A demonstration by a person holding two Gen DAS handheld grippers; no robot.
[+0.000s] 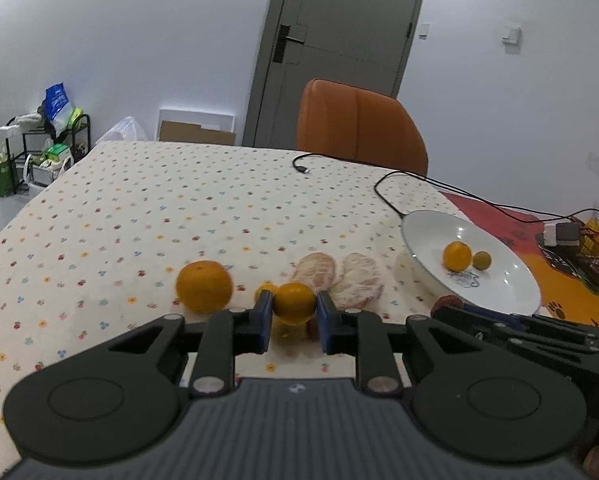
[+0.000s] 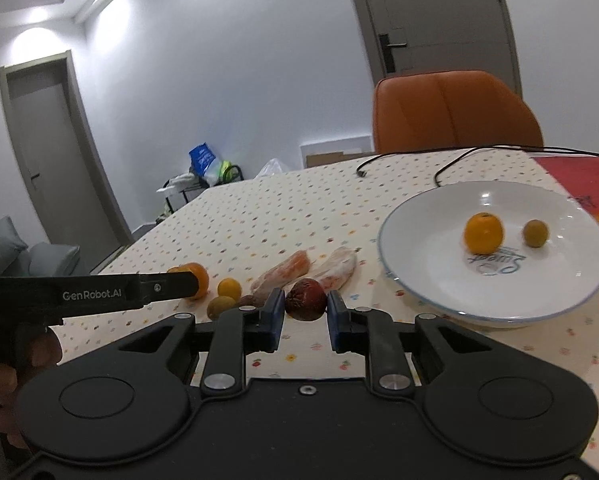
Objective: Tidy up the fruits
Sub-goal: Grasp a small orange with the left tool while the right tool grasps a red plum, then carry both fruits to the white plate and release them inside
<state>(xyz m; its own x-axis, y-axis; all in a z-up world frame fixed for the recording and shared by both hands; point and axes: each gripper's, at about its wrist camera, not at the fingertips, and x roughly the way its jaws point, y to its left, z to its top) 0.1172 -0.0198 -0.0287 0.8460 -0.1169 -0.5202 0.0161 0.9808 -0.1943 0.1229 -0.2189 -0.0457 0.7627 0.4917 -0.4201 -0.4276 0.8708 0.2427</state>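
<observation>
While my left tongs clamped a small orange, my right tongs gripped a wrinkled red fruit, white plate near the surface's right edge

Orange chair behind the table; black cable on dotted tablecloth

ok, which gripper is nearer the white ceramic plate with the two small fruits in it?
Right. The right gripper sits just left of the white ceramic plate, around a dark red wrinkled fruit. The left gripper is farther left, around a small orange citrus.
</observation>
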